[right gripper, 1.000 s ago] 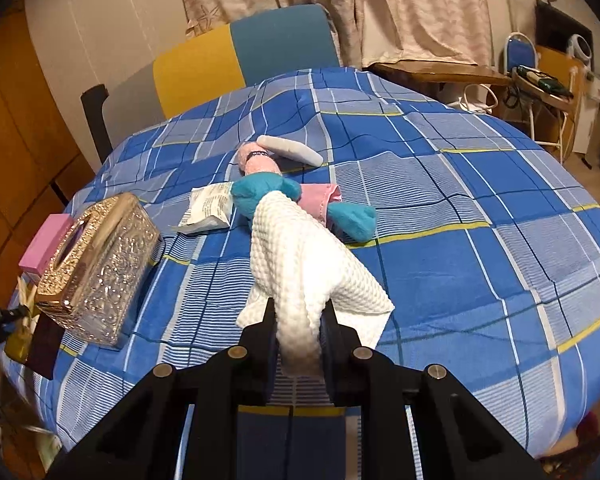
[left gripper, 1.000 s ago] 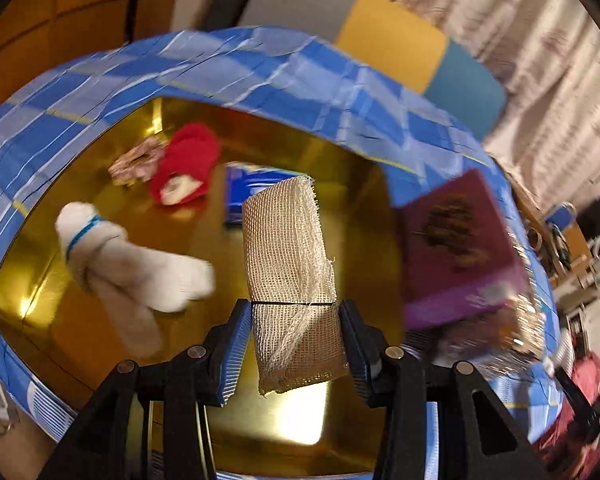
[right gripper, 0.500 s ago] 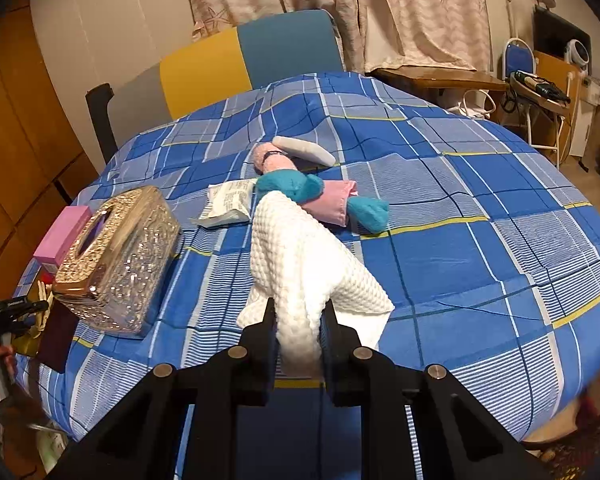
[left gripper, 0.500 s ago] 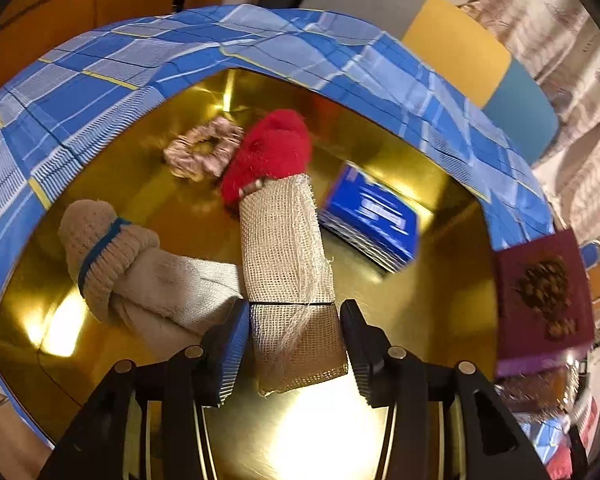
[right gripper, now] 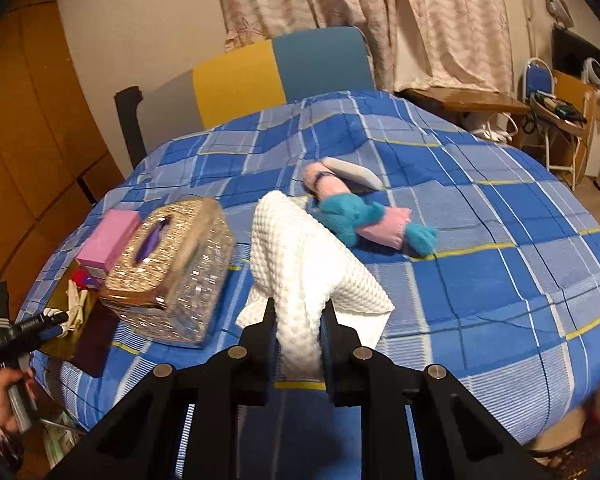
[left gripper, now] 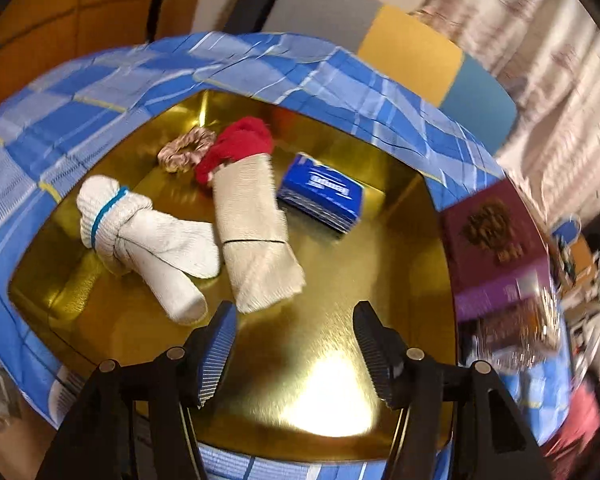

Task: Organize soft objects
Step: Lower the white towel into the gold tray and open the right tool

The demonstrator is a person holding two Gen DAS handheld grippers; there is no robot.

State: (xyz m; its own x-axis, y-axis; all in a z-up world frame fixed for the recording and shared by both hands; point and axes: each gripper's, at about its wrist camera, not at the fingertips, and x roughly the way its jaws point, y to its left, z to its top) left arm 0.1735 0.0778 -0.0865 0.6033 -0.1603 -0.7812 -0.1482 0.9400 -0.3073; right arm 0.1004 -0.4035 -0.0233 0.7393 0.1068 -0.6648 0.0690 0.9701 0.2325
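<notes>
Your left gripper [left gripper: 294, 346] was spread wide above the gold tray [left gripper: 380, 288], gripping nothing. The beige rolled cloth [left gripper: 256, 232] lay in the tray, touching the white socks [left gripper: 152, 240] and the red sock [left gripper: 236, 148]. Your right gripper [right gripper: 299, 344] pinched the white waffle cloth [right gripper: 300, 264] above the blue checked tablecloth [right gripper: 500, 280].
</notes>
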